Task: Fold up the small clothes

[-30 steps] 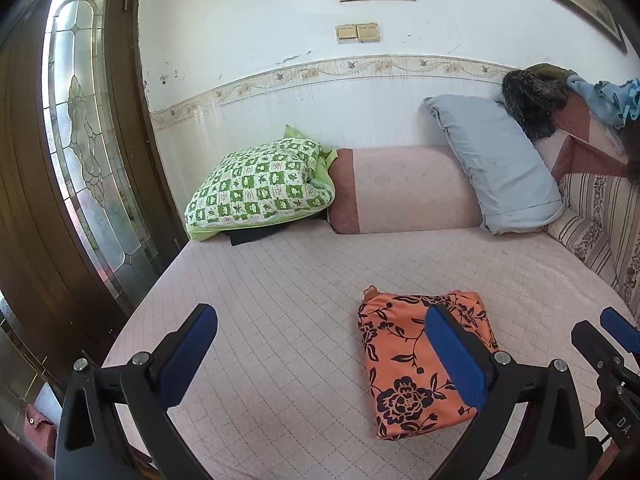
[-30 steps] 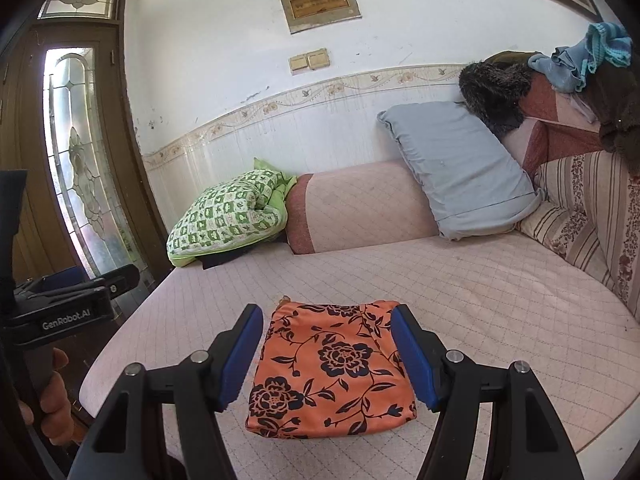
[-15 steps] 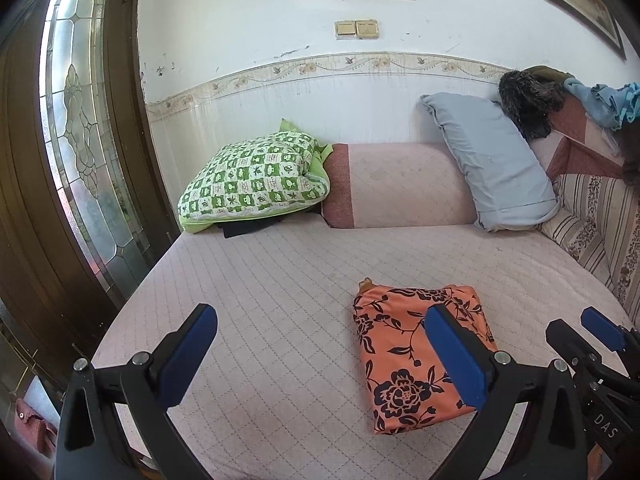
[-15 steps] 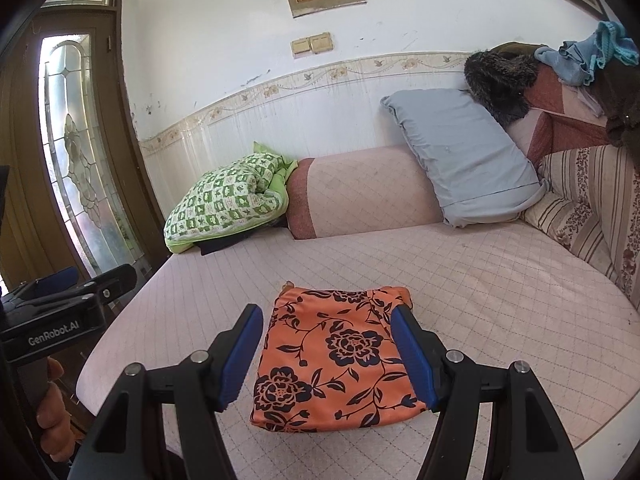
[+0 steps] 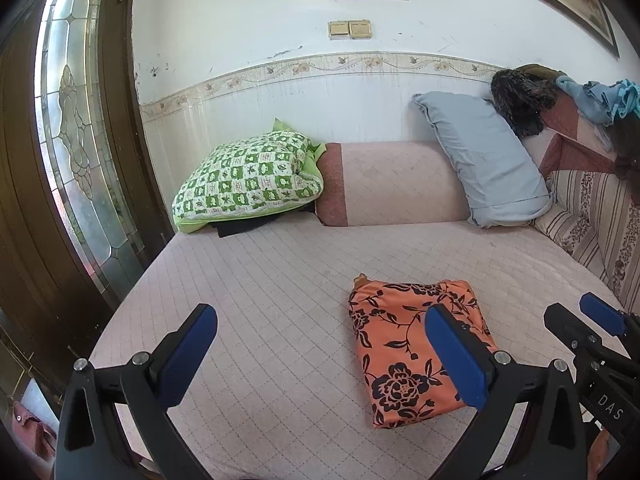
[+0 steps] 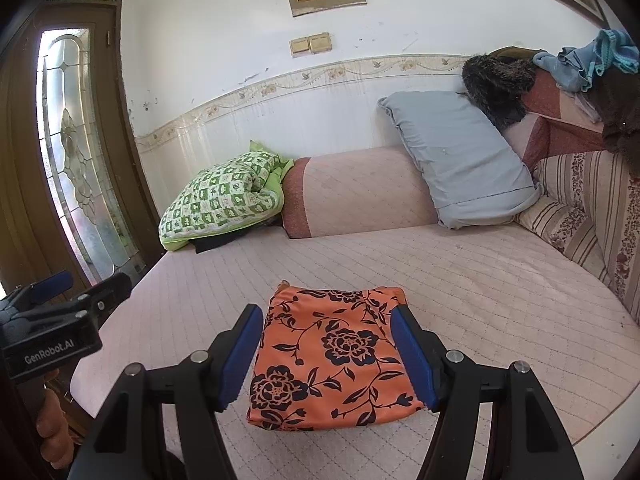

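Note:
An orange cloth with black flowers [image 6: 328,352] lies folded into a flat rectangle on the pink quilted bed [image 6: 480,288]. My right gripper [image 6: 330,354] hovers over the cloth's near half, open, with nothing pinched. In the left wrist view the same folded cloth [image 5: 404,344] lies to the right. My left gripper [image 5: 320,350] is open above bare mattress [image 5: 260,280], and its right finger [image 5: 456,360] overlaps the cloth in the picture. The right gripper [image 5: 592,328] shows at that view's right edge. The left gripper [image 6: 68,296] shows at the right wrist view's left edge.
A green checked pillow [image 5: 248,180], a pink bolster [image 5: 392,184] and a grey pillow [image 5: 488,160] lean on the back wall. Dark and blue clothes [image 6: 560,68] are piled on a striped cushion [image 6: 592,208] at the right. A wooden door with glass [image 5: 76,140] stands at the left.
Both views have shifted slightly, so the cloth sits a little differently in the pictures. The cloth itself lies still and both grippers stay open.

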`<state>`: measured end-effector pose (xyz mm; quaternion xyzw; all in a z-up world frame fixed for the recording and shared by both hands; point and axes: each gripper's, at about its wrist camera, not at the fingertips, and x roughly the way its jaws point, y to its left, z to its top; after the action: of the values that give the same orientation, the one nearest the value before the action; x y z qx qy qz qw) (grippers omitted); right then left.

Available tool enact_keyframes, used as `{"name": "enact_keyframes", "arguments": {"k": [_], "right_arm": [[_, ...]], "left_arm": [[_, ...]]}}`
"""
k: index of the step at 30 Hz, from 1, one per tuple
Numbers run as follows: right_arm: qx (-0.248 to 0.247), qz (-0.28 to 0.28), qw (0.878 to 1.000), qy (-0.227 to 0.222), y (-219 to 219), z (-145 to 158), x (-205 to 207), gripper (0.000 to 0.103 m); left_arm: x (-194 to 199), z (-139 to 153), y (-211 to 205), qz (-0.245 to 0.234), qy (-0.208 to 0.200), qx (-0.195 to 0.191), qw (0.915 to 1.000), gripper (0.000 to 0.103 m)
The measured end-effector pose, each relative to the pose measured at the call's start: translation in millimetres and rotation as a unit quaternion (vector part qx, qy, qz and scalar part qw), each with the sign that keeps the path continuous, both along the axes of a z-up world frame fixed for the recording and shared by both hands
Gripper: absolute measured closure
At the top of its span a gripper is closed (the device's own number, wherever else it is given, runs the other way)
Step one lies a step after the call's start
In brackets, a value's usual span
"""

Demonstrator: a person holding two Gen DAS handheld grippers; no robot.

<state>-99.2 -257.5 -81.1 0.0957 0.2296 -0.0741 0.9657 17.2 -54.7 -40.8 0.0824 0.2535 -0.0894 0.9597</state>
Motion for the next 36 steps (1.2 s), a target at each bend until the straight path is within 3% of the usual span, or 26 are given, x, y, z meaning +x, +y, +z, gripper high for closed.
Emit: {"name": "enact_keyframes", "arguments": {"k": [13,23,30,36], "right_arm": [[-0.009,0.001,1.000,0.002,3.3,6.2,2.6,0.033],[-0.019,0.015,1.000,-0.006,12.1,17.7,8.0,0.033],[-0.016,0.020,1.000,0.010,11.2,6.5,9.3,0.033],[-0.007,0.018,1.000,-0.007,4.6,11.8,4.1,0.033]], "left_arm": [[8.0,-1.5,14.4,0.014,0.013,-0.015,0.9997,0.000],[7.7,0.9,20.0,0.020,0.001,-0.005,0.9998,0.000],[7.5,-2.2,16.1,0.017,0.012,0.001,0.9998,0.000],[2.0,-0.7,9.6,0.011,0.008,0.005,0.9999,0.000]]}}
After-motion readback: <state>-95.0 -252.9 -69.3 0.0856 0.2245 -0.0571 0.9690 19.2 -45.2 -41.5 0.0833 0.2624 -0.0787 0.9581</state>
